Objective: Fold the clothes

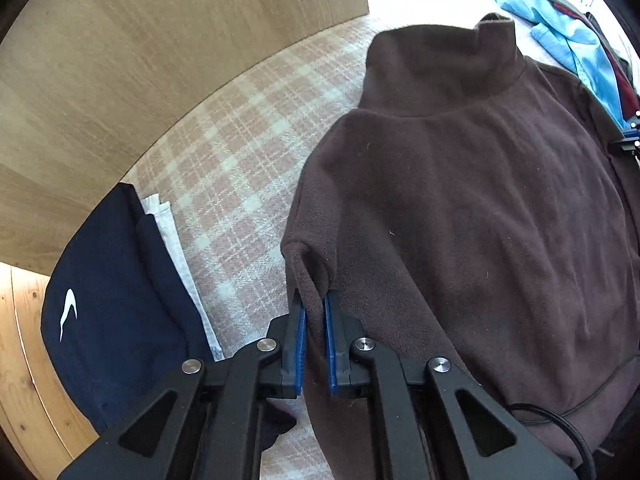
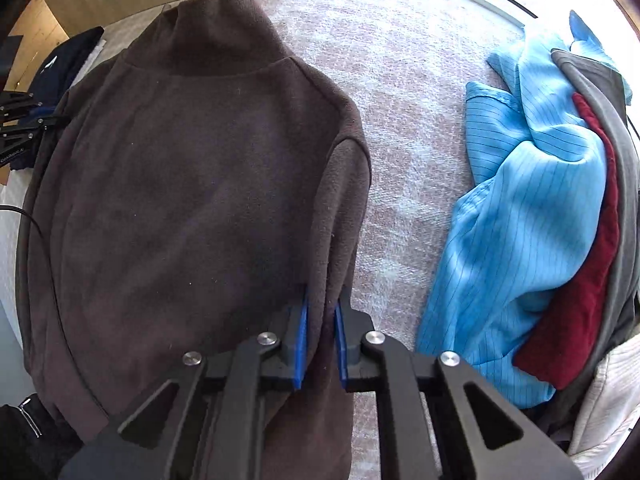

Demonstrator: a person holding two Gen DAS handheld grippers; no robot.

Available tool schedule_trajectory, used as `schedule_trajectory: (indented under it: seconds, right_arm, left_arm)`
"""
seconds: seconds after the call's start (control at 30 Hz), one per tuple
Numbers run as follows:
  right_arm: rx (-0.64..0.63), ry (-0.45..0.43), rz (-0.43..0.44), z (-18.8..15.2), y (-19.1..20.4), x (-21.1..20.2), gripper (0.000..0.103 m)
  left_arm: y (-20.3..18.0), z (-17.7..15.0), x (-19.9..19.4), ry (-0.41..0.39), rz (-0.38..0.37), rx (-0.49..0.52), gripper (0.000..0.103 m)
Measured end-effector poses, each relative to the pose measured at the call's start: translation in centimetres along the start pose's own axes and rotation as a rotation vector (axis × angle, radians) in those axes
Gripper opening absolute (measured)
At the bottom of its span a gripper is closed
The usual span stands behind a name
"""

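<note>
A dark brown fleece pullover [image 1: 460,184] with a high collar lies back-up on a pink and white checked cover [image 1: 240,168]. My left gripper [image 1: 314,300] is shut on a fold of its left side, by the sleeve, with fleece pinched between the blue pads. In the right wrist view the same brown fleece pullover [image 2: 192,168] fills the left half, and my right gripper [image 2: 322,300] is shut on its right sleeve edge. The left gripper's black body [image 2: 20,128] shows at the far left of that view.
A folded navy garment [image 1: 116,300] with a white logo lies on white cloth at the left, near a wooden panel [image 1: 140,60]. A heap of clothes, light blue striped [image 2: 528,208], dark red [image 2: 580,288] and grey, lies to the right. A black cable [image 2: 36,224] trails over the fleece.
</note>
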State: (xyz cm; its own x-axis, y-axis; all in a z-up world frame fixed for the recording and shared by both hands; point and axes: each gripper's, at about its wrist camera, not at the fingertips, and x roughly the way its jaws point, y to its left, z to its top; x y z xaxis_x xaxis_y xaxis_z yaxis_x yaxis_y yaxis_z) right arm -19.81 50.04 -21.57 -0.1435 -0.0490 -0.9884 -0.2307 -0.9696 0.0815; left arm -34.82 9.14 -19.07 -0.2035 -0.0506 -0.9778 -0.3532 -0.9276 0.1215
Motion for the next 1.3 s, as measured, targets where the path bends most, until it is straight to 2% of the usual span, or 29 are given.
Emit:
schedule_trajectory:
  seconds: [0.13,0.27,0.4,0.47,0.53,0.6,0.67,0.7,0.77,0.83,0.93,1.0,1.1,1.17,1.3]
  right_arm:
    - [0.023,-0.06,0.029,-1.2,-1.5,-2.6,0.006]
    - [0.037,-0.111,0.065,-1.4,-3.2,-6.6,0.006]
    - [0.016,-0.172,0.01,0.6,-4.5,-10.6,0.005]
    - [0.027,-0.233,-0.039,1.4,-5.7,-12.7,0.003]
    - [0.042,-0.258,-0.084,2.3,-7.3,-13.5,0.003]
    - [0.096,-0.205,-0.096,4.6,-7.9,-11.9,0.003]
    - [0.111,-0.165,-0.108,5.3,-7.6,-9.2,0.005]
    - [0.1,-0.142,-0.098,5.7,-6.9,-7.6,0.009]
    - [0.045,-0.131,-0.038,6.0,-5.2,-5.3,0.027]
    - [-0.011,-0.114,-0.038,6.9,-3.0,-3.1,0.034]
    - [-0.065,-0.091,-0.037,8.2,-0.7,-1.0,0.035]
    - [-0.078,-0.077,-0.019,9.4,-0.2,0.2,0.037]
    - [-0.098,-0.052,-0.045,10.2,-0.1,1.5,0.043]
    - [-0.097,-0.033,-0.048,10.6,-0.5,2.2,0.043]
    - [-0.063,0.009,0.008,10.6,-1.6,3.6,0.043]
  left_arm:
    - [1.1,-0.9,-3.1,-0.064,0.021,-0.032,0.007]
    - [1.4,0.0,-5.5,-0.11,0.018,-0.045,0.006]
    - [1.3,0.9,-8.1,-0.158,0.041,-0.035,0.006]
    - [2.1,1.8,-7.7,-0.167,0.055,-0.042,0.006]
    - [2.6,2.3,-4.8,-0.085,0.088,-0.028,0.01]
    - [3.0,2.4,-2.4,-0.026,0.121,-0.014,0.024]
    - [3.3,2.4,-0.5,0.01,0.147,-0.004,0.025]
    - [3.6,2.6,-0.6,-0.004,0.122,-0.021,0.025]
    - [3.8,3.4,-1.4,-0.05,0.102,-0.022,0.025]
    - [3.7,4.7,-2.2,-0.087,0.09,0.005,0.025]
    - [2.4,6.8,-1.7,-0.088,0.059,0.087,0.03]
    - [1.4,8.0,0.0,-0.049,0.05,0.164,0.033]
    - [0.8,8.7,2.2,0.014,0.06,0.224,0.033]
    - [1.3,9.0,3.1,0.032,0.037,0.221,0.033]
    - [1.7,9.1,3.9,0.058,-0.013,0.219,0.034]
